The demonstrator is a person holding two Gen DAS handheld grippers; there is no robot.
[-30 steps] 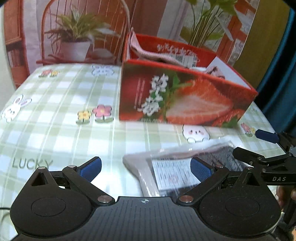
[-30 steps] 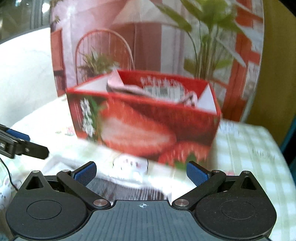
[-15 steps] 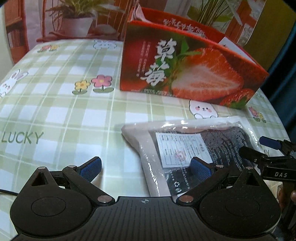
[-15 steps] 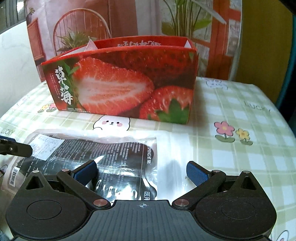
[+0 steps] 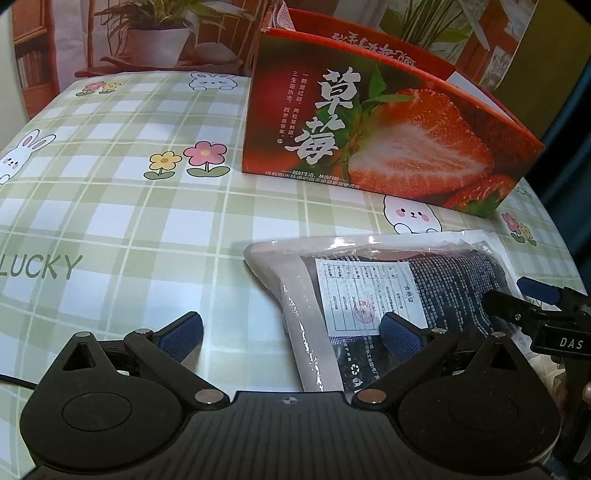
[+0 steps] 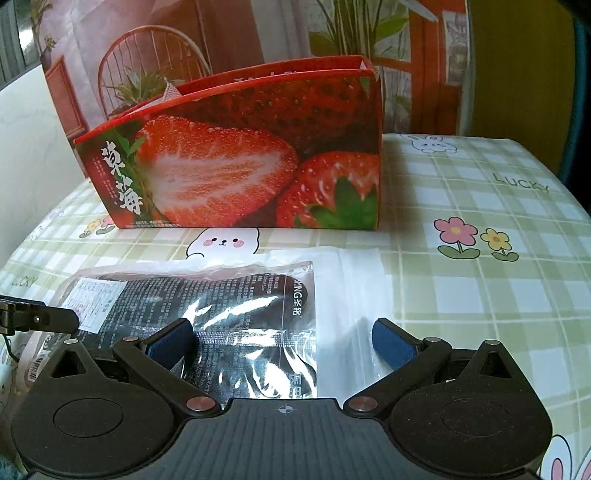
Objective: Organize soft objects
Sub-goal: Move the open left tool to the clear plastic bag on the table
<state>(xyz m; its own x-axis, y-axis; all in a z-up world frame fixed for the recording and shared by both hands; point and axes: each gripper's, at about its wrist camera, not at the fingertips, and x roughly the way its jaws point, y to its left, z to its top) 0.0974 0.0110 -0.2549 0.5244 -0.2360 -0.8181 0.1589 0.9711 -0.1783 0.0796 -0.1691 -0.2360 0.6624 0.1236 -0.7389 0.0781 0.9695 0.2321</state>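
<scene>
A clear plastic packet [image 5: 388,291] with dark fabric and a white label lies flat on the checked tablecloth, in front of a red strawberry box [image 5: 376,122]. The packet [image 6: 221,306] and the box [image 6: 240,162] show in the right wrist view too. My left gripper [image 5: 291,332] is open low over the table, its right finger over the packet's left end. My right gripper [image 6: 282,339] is open, straddling the packet's right end. A pink cloth corner [image 5: 282,16] sticks out of the box.
The table [image 5: 110,206] carries a green checked cloth with rabbit and flower prints. A potted plant [image 5: 159,37] and a chair stand behind its far edge. The right gripper's tips [image 5: 532,299] show at the left view's right edge.
Both grippers have dropped and come closer to the packet on the table; each now has its open fingers over one end of it. The box looks nearer and higher in view.
</scene>
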